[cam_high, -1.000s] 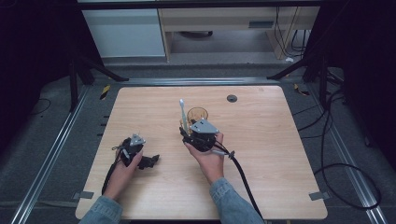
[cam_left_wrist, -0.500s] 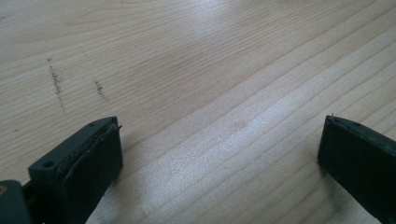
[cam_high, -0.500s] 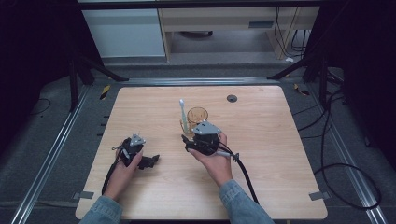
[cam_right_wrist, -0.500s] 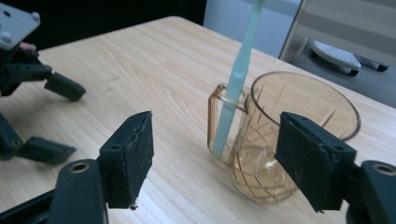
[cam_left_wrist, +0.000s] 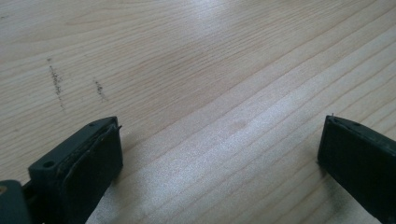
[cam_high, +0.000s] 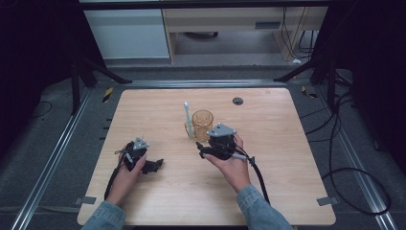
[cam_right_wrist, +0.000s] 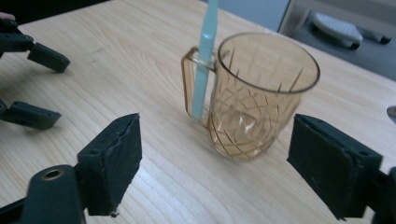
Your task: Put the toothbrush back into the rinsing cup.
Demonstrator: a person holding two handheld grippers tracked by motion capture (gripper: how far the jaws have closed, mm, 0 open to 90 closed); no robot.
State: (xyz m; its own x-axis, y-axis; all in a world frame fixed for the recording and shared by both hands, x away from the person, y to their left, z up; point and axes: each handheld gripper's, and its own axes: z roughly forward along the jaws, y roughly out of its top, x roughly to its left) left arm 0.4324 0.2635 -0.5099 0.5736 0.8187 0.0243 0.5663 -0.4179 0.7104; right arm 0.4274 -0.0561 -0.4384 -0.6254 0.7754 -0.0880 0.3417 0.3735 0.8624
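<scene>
Over the last second the right gripper [cam_high: 201, 152] has drawn back toward the person's side of the table [cam_high: 287, 158], away from the amber glass mug [cam_high: 202, 123] it was close beside, while the left gripper [cam_high: 154, 166] has stayed where it was. In the high view the right gripper now sits just in front of the mug, near it but not touching, its jaws pointing to the left. The right gripper view shows the mug [cam_right_wrist: 254, 93] standing upright between and beyond the two black jaws, which are spread wide with nothing held between them. A pale blue toothbrush [cam_right_wrist: 203, 60] stands slanted through the mug's handle, its lower end on the table; from above the toothbrush [cam_high: 188, 119] rises at the mug's left side. The mug stands near the middle of the table, slightly toward the far edge. The left gripper rests low over the bare wood at the table's left, well apart from the mug, and its own view shows the jaws wide apart with only wood grain between them. A small dark round cap [cam_high: 238, 100] lies farther back on the table.
</scene>
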